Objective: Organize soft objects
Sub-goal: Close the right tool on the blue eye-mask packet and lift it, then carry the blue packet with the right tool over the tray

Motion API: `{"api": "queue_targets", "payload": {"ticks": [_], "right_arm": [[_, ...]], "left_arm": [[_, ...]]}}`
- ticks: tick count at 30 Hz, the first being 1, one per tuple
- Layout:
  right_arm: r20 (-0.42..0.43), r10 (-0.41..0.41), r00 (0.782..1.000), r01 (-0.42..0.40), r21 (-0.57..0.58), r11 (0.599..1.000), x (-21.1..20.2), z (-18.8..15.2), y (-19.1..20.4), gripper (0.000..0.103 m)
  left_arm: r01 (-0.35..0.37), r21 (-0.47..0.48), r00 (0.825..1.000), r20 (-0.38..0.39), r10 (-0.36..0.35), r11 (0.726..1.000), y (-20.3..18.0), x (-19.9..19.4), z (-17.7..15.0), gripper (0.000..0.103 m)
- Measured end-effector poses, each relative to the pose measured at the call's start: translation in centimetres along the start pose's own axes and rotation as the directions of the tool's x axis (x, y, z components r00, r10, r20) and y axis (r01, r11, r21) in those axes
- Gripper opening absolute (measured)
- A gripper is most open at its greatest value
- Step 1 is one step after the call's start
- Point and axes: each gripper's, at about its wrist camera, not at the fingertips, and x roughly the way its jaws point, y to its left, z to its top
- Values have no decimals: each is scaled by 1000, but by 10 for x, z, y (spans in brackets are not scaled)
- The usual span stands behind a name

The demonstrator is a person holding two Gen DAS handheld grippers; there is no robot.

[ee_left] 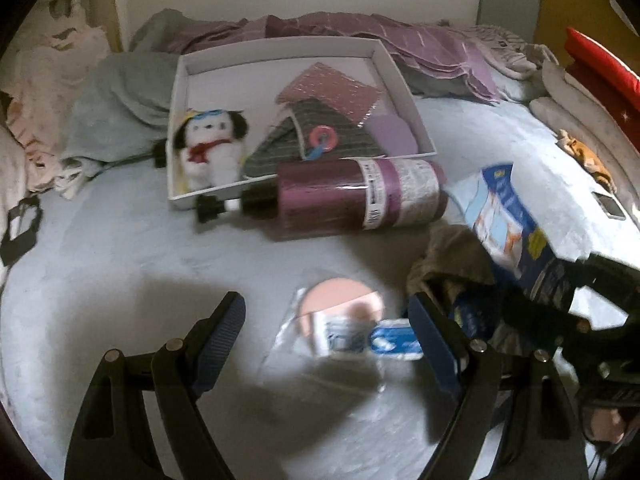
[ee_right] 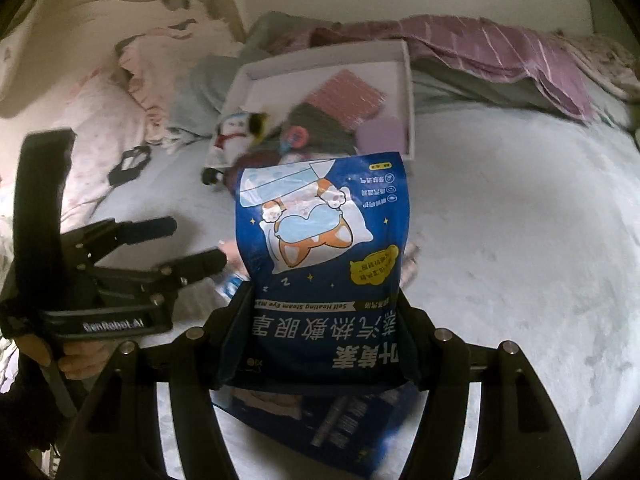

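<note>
My right gripper (ee_right: 324, 308) is shut on a blue eye-mask pouch (ee_right: 320, 240) printed with a cartoon cat, held up above the bed. That pouch (ee_left: 508, 224) also shows at the right of the left wrist view, with the right gripper (ee_left: 568, 312) behind it. My left gripper (ee_left: 328, 320) hangs open over a pink powder puff in a clear wrapper (ee_left: 340, 320) lying on the sheet. A white box (ee_left: 404, 80) farther back holds a plush dog (ee_left: 208, 148), folded cloths (ee_left: 312, 128) and a pink ring (ee_left: 320, 136).
A purple bottle (ee_left: 352, 196) lies on its side in front of the box. A brown cloth (ee_left: 448, 264) is bunched beside the pouch. Grey and purple blankets (ee_left: 420, 44) pile along the far side, pink bedding (ee_right: 100, 120) at the left. A hand (ee_right: 72, 356) holds the left gripper.
</note>
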Motion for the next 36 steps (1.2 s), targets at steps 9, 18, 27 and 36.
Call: {"api": "queue_targets", "payload": {"ticks": [9,18,27,36], "right_arm": [[-20,-22,1000,23,40,999,0,-8,-9,65],[-8,-14,1000,14,49,999,3,-8,-11,65],[12,-8,1000,7,21,1000,0,-9,-3,65],[18,-3,1000,2,21,1000,-1,-9,-2,65]], "left_arm": [[54,-36,997,-45,-56,998,-4,24,-9,72],[-2,16,998,-55,3,1000,-11,28,-17,50],[5,14,1000,-31,-5,1000,-11,13,-17,27],[41,-26,999,1,-41,999,-5,3,-12,10]]}}
